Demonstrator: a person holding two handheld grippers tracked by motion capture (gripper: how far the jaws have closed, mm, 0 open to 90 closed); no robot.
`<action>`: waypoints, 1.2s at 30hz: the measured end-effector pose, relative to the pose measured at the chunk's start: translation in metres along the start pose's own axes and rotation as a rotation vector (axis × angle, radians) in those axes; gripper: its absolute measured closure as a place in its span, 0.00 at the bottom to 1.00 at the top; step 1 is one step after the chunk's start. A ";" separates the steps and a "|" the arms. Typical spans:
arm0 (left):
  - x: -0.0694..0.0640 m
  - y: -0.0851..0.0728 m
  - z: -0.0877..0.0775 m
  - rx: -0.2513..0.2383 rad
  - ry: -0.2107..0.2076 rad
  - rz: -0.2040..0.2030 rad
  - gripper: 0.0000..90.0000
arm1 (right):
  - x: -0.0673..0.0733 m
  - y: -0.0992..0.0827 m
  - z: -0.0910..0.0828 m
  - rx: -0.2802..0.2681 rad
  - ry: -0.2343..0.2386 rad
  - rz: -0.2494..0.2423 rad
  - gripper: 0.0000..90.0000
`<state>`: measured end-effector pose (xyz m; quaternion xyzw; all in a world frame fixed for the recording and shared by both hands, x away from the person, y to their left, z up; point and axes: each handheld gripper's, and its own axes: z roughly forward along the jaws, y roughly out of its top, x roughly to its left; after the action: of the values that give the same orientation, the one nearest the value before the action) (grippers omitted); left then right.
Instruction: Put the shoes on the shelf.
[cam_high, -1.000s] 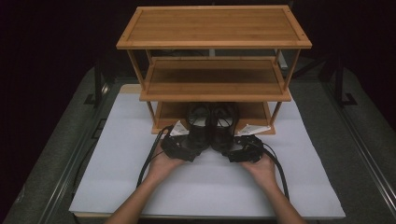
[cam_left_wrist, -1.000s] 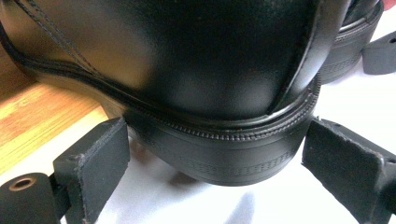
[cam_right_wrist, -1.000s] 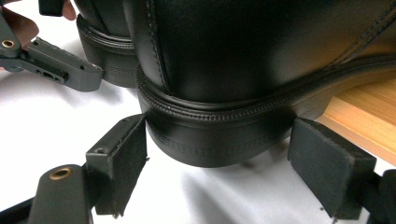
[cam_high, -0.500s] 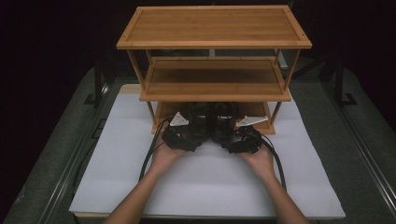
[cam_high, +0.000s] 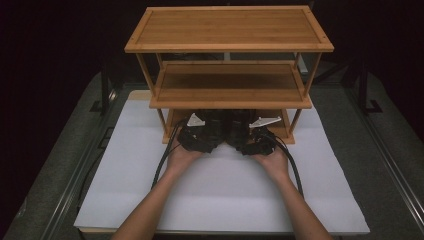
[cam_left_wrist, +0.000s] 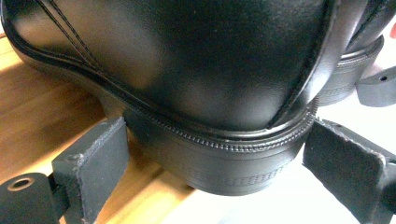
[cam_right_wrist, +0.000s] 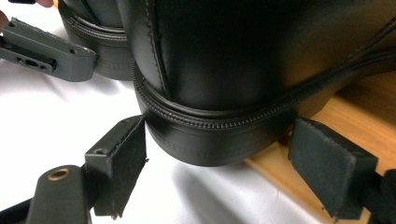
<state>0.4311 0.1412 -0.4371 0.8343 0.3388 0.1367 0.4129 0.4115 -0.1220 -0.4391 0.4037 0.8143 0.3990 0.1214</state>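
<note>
Two black leather shoes sit side by side, toes in on the bottom shelf (cam_high: 286, 129) of a three-tier bamboo rack (cam_high: 227, 27). My left gripper (cam_high: 206, 132) grips the heel of the left shoe (cam_left_wrist: 196, 70), a pad pressed on each side of the sole, and its jaw midpoint falls on that heel (cam_left_wrist: 212, 163). My right gripper (cam_high: 244, 134) holds the right shoe (cam_right_wrist: 261, 60) the same way at the heel (cam_right_wrist: 217, 156). Both heels overhang the shelf's front edge above the white table sheet. The toes are hidden under the middle shelf (cam_high: 230, 85).
The rack stands at the back of a white sheet (cam_high: 220, 200) on a grey table. Black cables (cam_high: 162, 160) trail from both grippers toward the person. In each gripper view the other shoe (cam_left_wrist: 357, 56) and the other gripper's jaw (cam_right_wrist: 46, 51) lie close beside.
Both hands have moved away from the person toward the rack, carrying the shoes with them. The shoes now reach further under the middle shelf.
</note>
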 end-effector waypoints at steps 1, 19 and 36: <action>0.001 0.001 0.001 0.000 0.003 -0.001 0.08 | 0.000 0.000 0.001 0.006 -0.001 0.013 0.21; 0.010 0.003 0.023 0.046 0.025 -0.007 0.08 | -0.012 0.009 0.019 0.050 -0.070 -0.033 0.21; 0.015 0.000 0.021 0.024 0.006 -0.047 0.08 | -0.019 0.005 0.018 0.029 -0.048 0.001 0.23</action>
<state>0.4529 0.1388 -0.4508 0.8306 0.3611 0.1255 0.4049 0.4362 -0.1243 -0.4493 0.4152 0.8167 0.3774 0.1346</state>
